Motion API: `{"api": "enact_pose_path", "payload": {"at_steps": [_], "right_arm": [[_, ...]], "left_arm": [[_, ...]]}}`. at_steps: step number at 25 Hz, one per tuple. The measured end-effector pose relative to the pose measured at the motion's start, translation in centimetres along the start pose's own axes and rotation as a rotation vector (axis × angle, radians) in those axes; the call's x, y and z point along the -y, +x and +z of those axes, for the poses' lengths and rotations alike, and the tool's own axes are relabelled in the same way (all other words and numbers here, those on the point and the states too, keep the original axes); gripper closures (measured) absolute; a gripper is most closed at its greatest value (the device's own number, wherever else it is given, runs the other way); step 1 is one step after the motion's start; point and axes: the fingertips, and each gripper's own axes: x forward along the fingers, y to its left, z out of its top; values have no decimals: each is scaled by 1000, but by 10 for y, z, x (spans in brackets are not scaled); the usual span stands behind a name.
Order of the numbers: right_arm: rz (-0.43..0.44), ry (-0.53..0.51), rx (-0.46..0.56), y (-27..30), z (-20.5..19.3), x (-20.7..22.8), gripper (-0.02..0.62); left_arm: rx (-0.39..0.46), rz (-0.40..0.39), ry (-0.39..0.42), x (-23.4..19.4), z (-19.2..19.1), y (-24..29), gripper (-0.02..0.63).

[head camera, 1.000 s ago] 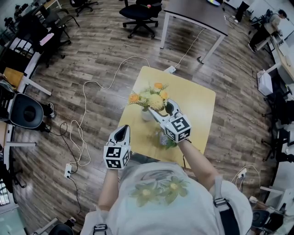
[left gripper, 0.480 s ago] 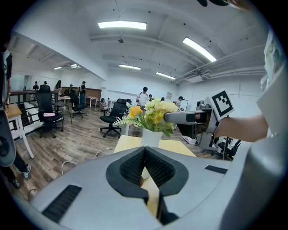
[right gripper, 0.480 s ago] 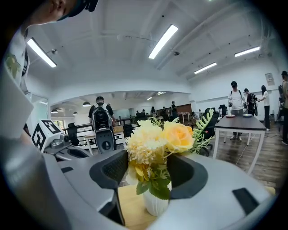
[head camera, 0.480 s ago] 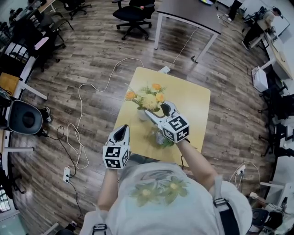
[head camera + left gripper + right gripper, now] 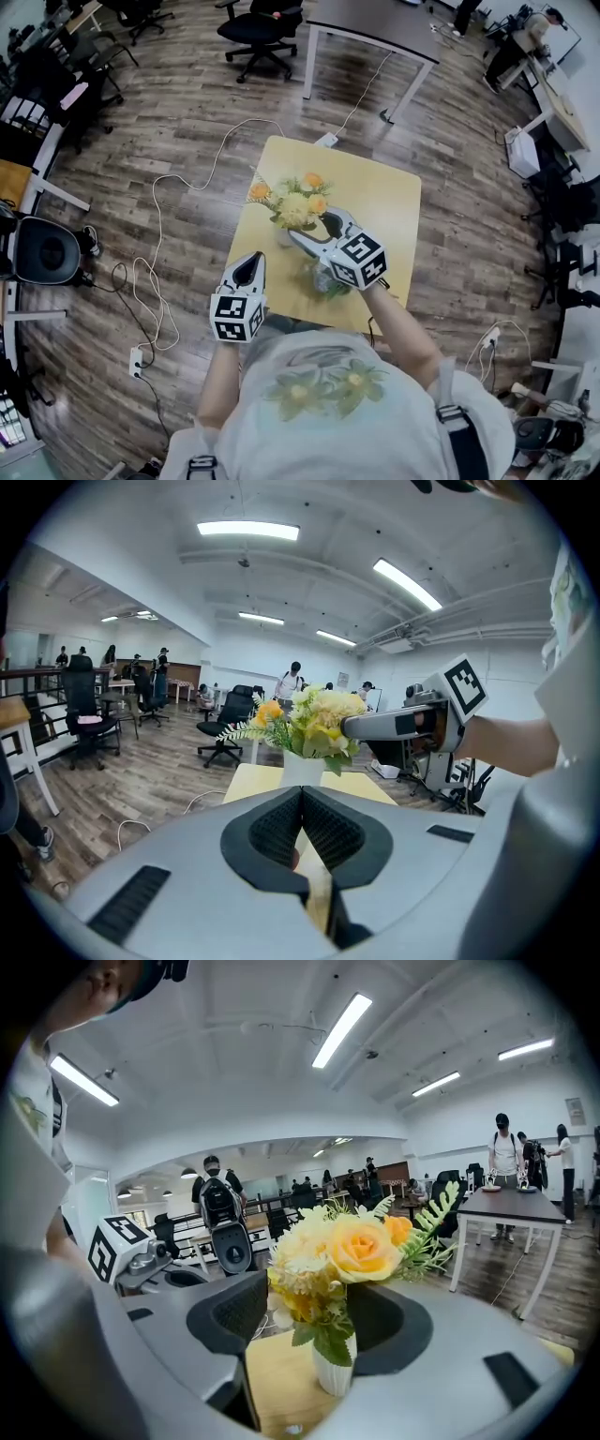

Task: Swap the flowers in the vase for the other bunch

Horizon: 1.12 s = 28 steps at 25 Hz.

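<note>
The right tool (image 5: 311, 228) is open wide around the yellow and orange flowers (image 5: 349, 1249) in the white ribbed vase (image 5: 336, 1369). Near the vase, the left tool (image 5: 302, 797) is closed and empty.

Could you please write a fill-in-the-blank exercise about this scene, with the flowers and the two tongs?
1. The left tongs are ____ and hold nothing.
2. The right tongs are ____ around the yellow bunch.
3. The yellow bunch stands in a vase of ____ colour.
4. The other bunch lies on the ____.
Missing words: shut; open; white; table.
</note>
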Motion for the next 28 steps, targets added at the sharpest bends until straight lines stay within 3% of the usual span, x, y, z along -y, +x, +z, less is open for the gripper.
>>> {"api": "enact_pose_path", "payload": {"at_steps": [5, 11, 19, 28], "right_arm": [[-10, -15, -5, -4, -3, -9, 348], [-84, -125, -2, -10, 3, -10, 350], [-120, -65, 64, -27, 0, -8, 350], [-89, 8, 100, -51, -12, -6, 350]], "left_arm": [[-2, -17, 8, 3, -5, -4, 589], [-5, -33, 15, 6, -5, 1, 589], [-2, -61, 17, 16, -3, 5, 589], [7, -103, 31, 34, 7, 16, 589]]}}
